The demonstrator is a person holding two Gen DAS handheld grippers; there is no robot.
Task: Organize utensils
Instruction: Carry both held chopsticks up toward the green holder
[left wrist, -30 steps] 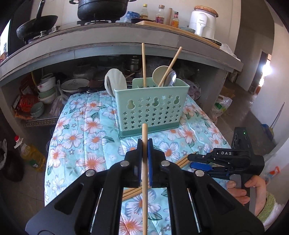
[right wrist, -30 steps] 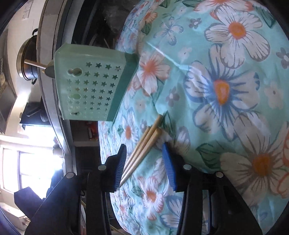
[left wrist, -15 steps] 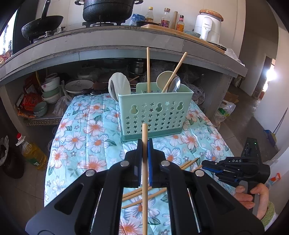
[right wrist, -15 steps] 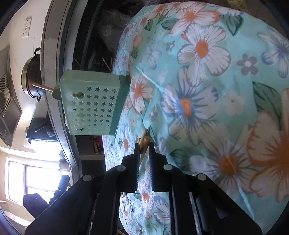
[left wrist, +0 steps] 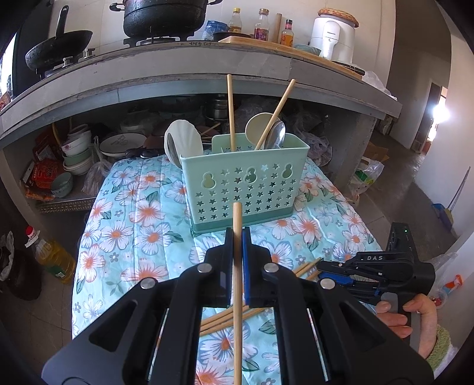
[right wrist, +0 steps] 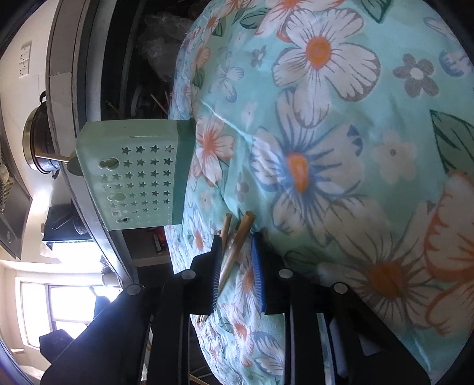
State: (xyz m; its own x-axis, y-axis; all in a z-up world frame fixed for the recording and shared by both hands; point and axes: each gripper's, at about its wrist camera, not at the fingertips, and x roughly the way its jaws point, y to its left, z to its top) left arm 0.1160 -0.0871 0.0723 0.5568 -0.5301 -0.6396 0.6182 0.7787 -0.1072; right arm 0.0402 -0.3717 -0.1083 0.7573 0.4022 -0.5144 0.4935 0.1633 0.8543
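The left gripper [left wrist: 236,237] has its jaws pressed onto a single wooden chopstick [left wrist: 237,266] that stands nearly upright between the pads, its blunt tip just above the fingertips and its shaft running down out of the bottom of the left wrist view. The right gripper [right wrist: 237,254] has just been opening again after a squeeze – its blue ribbed pads now stand a little apart, and one loose chopstick [right wrist: 237,240] lies slantwise in the gap, against the left pad and clear of the right one, with a second chopstick end [right wrist: 225,226] just beside it. From the left wrist view that gripper [left wrist: 321,268] sits low at the right edge of the table, in a person's hand [left wrist: 414,314] with a green sleeve cuff.

Under both tools lies a small bundle of chopsticks [left wrist: 225,319] on the floral tablecloth [left wrist: 133,207] – they run from below the left gripper toward the right one. Further back on the cloth stands the mint-green utensil caddy [left wrist: 246,189] (star and gourd cut-outs in its wall), holding two upright chopsticks [left wrist: 230,112], a cream spoon [left wrist: 257,127] and a metal spoon [left wrist: 277,134]; a white ladle [left wrist: 183,142] leans at its left end. Behind the table runs a concrete counter [left wrist: 177,77] with a black pot [left wrist: 164,16] and a wok [left wrist: 57,47] on top
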